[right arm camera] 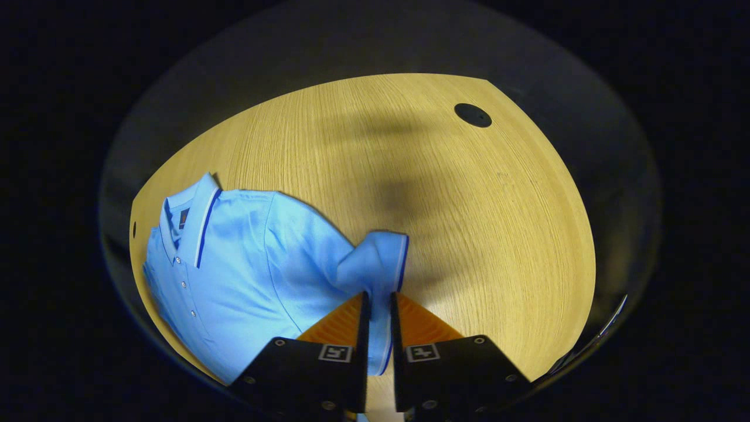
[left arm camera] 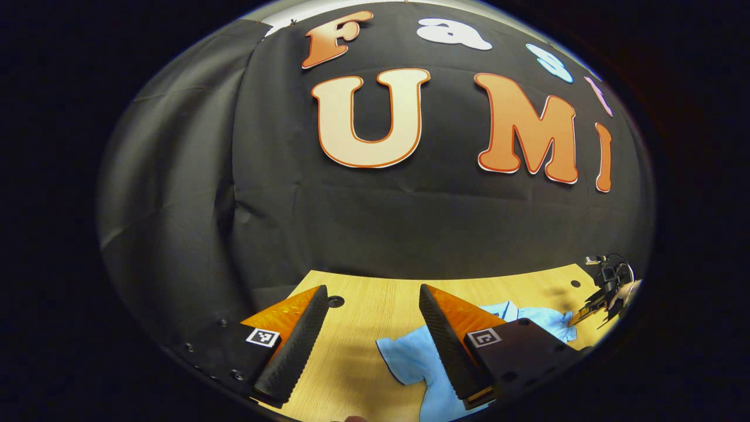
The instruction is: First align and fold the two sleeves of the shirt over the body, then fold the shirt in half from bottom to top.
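In the left gripper view, the left gripper (left arm camera: 370, 334) sits at the bottom of the frame with its fingers wide apart and nothing between them, poised above the wooden table (left arm camera: 363, 293). The light blue polo shirt (left arm camera: 410, 357) lies low and right of centre, partly behind the right-hand finger, so the cloth is off to that gripper's right rather than ahead of it. At the far right edge, the right gripper (left arm camera: 589, 310) and the hand holding it appear small, touching the shirt's far side.

In the right gripper view, the right gripper (right arm camera: 378, 308) has its fingers drawn close together, clamped on the sleeve (right arm camera: 375, 258), whose striped cuff stands up just above the fingertips. The shirt body spreads to the lower left, collar (right arm camera: 196, 220) at the left; the sleeve's fold over the body therefore runs leftward. The right gripper is plainly the nearer one for this sleeve.
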`<act>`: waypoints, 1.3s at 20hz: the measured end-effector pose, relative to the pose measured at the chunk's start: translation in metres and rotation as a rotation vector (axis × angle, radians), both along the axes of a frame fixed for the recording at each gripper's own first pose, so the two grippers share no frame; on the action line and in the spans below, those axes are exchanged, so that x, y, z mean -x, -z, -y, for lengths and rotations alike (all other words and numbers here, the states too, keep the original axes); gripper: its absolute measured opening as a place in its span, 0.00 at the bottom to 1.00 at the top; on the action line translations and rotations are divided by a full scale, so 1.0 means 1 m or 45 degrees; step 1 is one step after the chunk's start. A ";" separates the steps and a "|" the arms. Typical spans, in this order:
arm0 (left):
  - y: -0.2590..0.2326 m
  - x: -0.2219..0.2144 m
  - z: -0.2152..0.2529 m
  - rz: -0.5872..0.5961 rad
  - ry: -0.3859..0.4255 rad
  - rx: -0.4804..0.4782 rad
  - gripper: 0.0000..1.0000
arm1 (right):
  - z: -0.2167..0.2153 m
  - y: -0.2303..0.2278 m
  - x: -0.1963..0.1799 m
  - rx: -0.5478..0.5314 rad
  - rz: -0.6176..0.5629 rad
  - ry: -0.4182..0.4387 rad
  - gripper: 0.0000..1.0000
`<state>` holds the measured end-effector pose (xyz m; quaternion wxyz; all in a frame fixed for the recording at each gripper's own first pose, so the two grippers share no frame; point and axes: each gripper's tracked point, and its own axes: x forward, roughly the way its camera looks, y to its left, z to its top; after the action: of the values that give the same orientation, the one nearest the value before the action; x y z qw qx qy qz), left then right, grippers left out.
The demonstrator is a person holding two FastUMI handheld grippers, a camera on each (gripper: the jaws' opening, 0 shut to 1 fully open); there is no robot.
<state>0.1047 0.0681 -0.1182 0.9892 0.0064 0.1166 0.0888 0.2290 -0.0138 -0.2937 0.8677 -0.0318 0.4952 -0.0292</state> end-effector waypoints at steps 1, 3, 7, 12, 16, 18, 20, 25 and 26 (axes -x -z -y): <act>0.001 0.002 -0.002 -0.002 -0.003 0.002 1.00 | -0.004 0.001 0.000 -0.004 0.005 0.025 0.08; 0.001 0.007 -0.008 -0.001 -0.008 0.000 1.00 | -0.005 0.000 0.006 0.004 -0.004 0.025 0.01; 0.000 0.014 -0.028 0.005 -0.021 0.000 1.00 | -0.033 -0.030 0.013 -0.025 0.076 -0.005 0.00; -0.002 0.026 -0.048 0.010 -0.025 0.035 1.00 | -0.074 -0.081 0.012 0.076 0.241 -0.143 0.00; -0.003 0.035 -0.073 0.024 -0.041 0.044 1.00 | -0.138 -0.101 0.031 0.017 0.271 -0.252 0.00; -0.003 0.039 -0.086 0.025 -0.052 0.042 1.00 | -0.167 -0.103 0.039 0.000 0.276 -0.307 0.00; 0.001 0.044 -0.100 0.022 -0.064 0.047 0.98 | -0.196 -0.102 0.047 -0.021 0.269 -0.361 0.00; 0.015 0.051 -0.125 -0.007 -0.088 0.068 0.98 | -0.260 -0.082 0.068 -0.064 0.237 -0.513 0.02; 0.017 0.052 -0.128 -0.014 -0.092 0.068 1.00 | -0.271 -0.078 0.074 -0.105 0.216 -0.530 0.04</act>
<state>0.0528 0.1957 -0.1351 0.9845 -0.0238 0.1247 0.1211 0.1553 0.2571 -0.2159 0.8942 -0.0952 0.4040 0.1679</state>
